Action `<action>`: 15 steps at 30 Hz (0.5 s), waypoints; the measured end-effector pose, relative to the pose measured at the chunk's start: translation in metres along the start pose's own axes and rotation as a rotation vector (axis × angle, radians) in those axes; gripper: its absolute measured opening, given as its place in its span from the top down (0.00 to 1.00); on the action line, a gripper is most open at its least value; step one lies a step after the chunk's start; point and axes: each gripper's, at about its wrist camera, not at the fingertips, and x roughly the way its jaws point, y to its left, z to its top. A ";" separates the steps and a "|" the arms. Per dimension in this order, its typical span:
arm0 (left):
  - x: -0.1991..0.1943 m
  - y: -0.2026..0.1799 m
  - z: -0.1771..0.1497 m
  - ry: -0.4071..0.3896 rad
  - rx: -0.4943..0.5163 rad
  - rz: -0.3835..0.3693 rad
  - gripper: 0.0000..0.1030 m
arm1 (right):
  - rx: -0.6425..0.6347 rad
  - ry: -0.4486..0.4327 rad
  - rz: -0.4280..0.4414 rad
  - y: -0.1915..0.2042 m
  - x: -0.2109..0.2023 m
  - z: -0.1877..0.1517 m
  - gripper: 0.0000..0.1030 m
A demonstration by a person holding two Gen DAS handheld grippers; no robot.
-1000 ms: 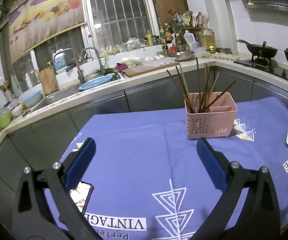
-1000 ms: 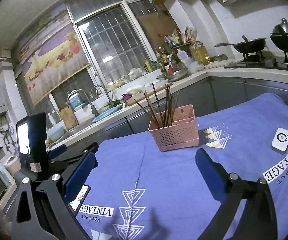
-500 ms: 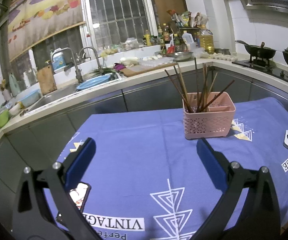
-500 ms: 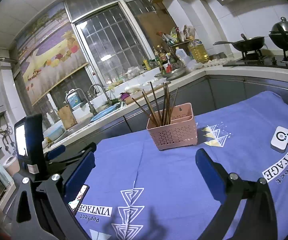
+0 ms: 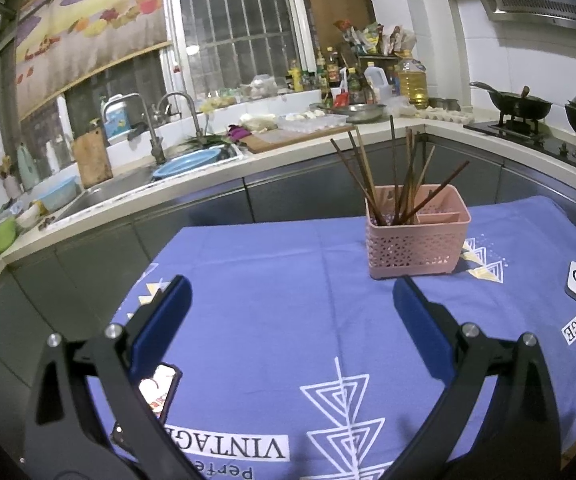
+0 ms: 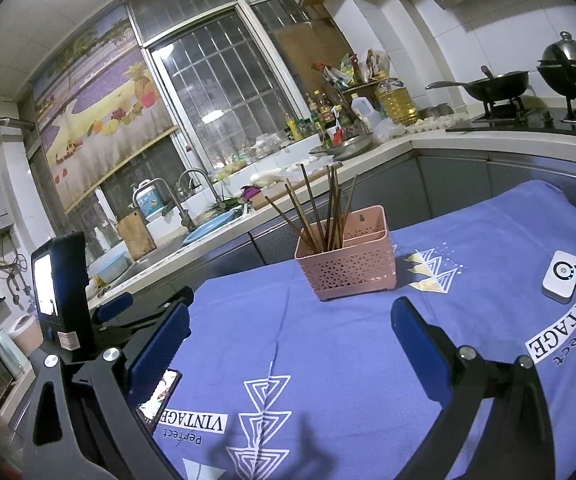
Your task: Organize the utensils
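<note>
Left wrist view: dark wooden chopsticks (image 5: 397, 184) stand splayed in the pink perforated plastic basket (image 5: 417, 240) on the blue-clothed desk (image 5: 272, 300), ahead and rightward of the left tool (image 5: 289, 300); both tools, including the right tool (image 6: 289, 320), are released and empty.

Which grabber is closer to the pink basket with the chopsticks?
Probably left, barely. The left gripper hovers open just short of the pink basket, its right finger near it. The right gripper hovers open, slightly farther back.
</note>
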 end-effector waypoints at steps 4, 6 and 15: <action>0.001 0.000 0.000 0.010 -0.013 -0.014 0.06 | 0.001 -0.001 -0.002 0.001 -0.001 0.000 0.04; 0.000 0.001 0.000 0.010 -0.016 -0.016 0.06 | 0.002 -0.001 -0.002 0.001 -0.001 0.000 0.04; 0.000 0.001 -0.001 0.011 -0.016 -0.013 0.06 | 0.003 -0.001 -0.002 0.002 0.000 -0.002 0.04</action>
